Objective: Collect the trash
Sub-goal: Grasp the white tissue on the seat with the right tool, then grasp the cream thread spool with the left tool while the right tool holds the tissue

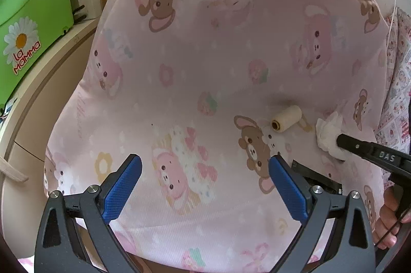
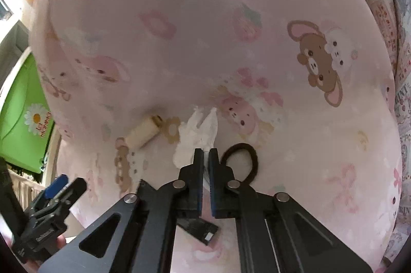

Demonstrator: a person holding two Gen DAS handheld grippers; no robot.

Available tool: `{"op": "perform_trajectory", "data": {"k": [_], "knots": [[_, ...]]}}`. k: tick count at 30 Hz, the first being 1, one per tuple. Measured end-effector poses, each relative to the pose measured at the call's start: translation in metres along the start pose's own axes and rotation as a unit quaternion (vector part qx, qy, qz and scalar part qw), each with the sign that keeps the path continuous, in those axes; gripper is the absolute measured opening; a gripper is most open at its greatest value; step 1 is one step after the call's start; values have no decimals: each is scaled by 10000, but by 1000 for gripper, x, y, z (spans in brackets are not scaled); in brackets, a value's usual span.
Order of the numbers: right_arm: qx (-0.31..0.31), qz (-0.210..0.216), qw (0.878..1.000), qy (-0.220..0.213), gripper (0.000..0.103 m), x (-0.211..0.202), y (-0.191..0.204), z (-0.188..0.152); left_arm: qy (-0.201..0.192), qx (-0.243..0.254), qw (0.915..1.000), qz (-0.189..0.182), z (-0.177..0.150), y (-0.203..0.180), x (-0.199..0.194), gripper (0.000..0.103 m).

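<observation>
Right gripper [image 2: 205, 153] fingers clamp the tissue [image 2: 197, 132], partly hiding it; left gripper [image 1: 205, 167] fingers open

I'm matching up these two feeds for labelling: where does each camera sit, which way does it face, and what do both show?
Left wrist: on the left claw, looking down along its open blue fingers at the pink sheet; a hand shows at right.
Right wrist: on the right claw, looking down at the sheet, shut on the tissue; hair tie beside it.
Shared: tissue, thread spool, green bin; each view shows the other claw.
</observation>
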State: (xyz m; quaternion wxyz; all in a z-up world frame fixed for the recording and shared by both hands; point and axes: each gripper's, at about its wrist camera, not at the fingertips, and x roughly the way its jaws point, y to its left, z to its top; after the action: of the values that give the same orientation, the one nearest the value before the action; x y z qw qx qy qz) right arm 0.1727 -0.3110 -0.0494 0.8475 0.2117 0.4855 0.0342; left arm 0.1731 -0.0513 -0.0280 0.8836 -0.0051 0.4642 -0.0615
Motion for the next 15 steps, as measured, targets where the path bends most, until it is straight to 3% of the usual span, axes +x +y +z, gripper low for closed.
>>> {"op": "perform_trajectory", "data": {"k": [6,10,14,15], "knots": [[-279,530,9961,-651,4,-46,19,-5,-25,13,10000,-42,-2,-2,-3,98],[-626,-32,9926,-1043,4,-71,28,-10,-37,91,9999,-57,-4,-7,-4,98],[-619,-359,9916,-1075,4,-75,26,-11,-156,342,9992,-103,-3,-19,-4,97],[-621,-403,9914,-1082,4,-78,21,-10,-91,425,9986,-298,1,-24,1,96]]}}
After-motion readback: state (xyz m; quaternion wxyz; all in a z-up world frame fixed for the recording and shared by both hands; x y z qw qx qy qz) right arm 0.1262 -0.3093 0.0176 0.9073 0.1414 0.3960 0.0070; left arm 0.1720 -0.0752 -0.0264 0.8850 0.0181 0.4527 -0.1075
